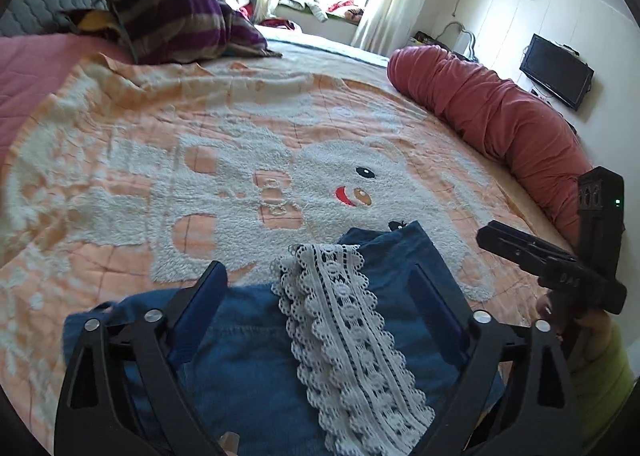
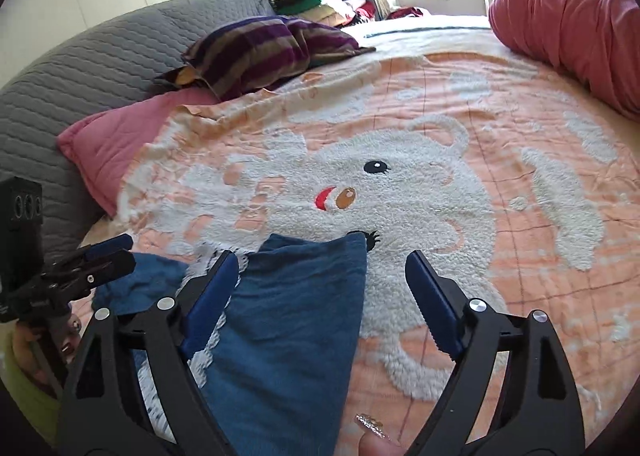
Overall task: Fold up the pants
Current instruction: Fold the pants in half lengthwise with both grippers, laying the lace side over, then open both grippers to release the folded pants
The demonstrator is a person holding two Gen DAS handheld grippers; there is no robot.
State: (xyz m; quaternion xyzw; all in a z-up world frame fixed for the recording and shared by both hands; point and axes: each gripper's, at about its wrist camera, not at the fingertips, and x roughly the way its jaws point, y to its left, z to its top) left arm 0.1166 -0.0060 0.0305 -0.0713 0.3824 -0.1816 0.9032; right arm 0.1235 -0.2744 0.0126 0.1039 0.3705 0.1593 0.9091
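Item: blue pants (image 1: 248,368), denim-like, with a white lace strip (image 1: 344,320) along the upper face, lying on the orange-and-white bear blanket (image 1: 160,176) that covers the bed. Your left tongs (image 1: 320,296) are spread wide and hang directly over the garment; lace and cloth fill the gap between the blue pads, and neither pad is seen pinching anything. Your right tongs (image 2: 320,280) are likewise spread, with nothing gripped; the blue cloth (image 2: 296,320) runs under the left finger and into the gap, while the right finger stands over bare blanket. Orientation: the long axis of the visible cloth runs away from you, roughly along both pairs of fingers, ending in a far edge near the bear's face. Nearer hand: the left sits squarely above the garment; the right is at its right-hand border. Judgement: the fold likely turns on taking that far edge or the side border. Surroundings: striped pillow (image 1: 172,20), rolled red quilt (image 1: 492,112).
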